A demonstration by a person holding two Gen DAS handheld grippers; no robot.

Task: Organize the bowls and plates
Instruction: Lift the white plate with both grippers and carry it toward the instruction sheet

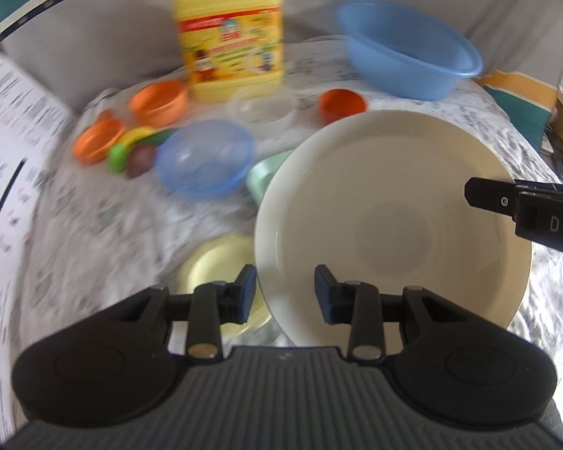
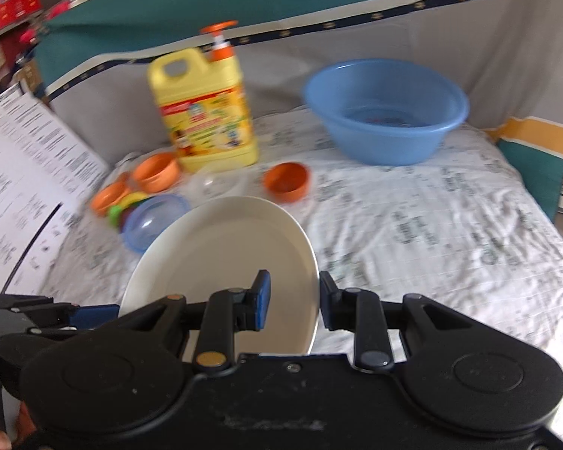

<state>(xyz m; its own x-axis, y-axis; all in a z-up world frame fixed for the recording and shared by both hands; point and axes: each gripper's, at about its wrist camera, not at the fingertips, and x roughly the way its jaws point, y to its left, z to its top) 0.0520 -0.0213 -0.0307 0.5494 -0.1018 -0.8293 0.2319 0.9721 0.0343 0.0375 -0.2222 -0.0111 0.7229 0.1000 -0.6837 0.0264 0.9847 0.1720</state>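
Note:
A large cream plate (image 1: pixel 394 217) is held tilted above the cloth; it also shows in the right wrist view (image 2: pixel 225 262). My left gripper (image 1: pixel 286 292) straddles the plate's near left rim with its jaws apart, not pinching. My right gripper (image 2: pixel 292 305) straddles the plate's right rim, jaws a little apart around the edge; its finger (image 1: pixel 506 202) shows over the plate in the left wrist view. A pale yellow plate (image 1: pixel 217 270) and a mint green dish (image 1: pixel 262 176) lie under the cream plate. A clear blue bowl (image 1: pixel 206 157) sits to the left.
A yellow detergent jug (image 1: pixel 229 33) stands at the back. A big blue basin (image 1: pixel 409 48) is back right. Orange bowls (image 1: pixel 157 103), an orange cup (image 1: pixel 341 105), a clear dish (image 1: pixel 266 107) and toy fruit (image 1: pixel 131 150) lie on the printed cloth. A paper sheet (image 1: pixel 7 120) leans left.

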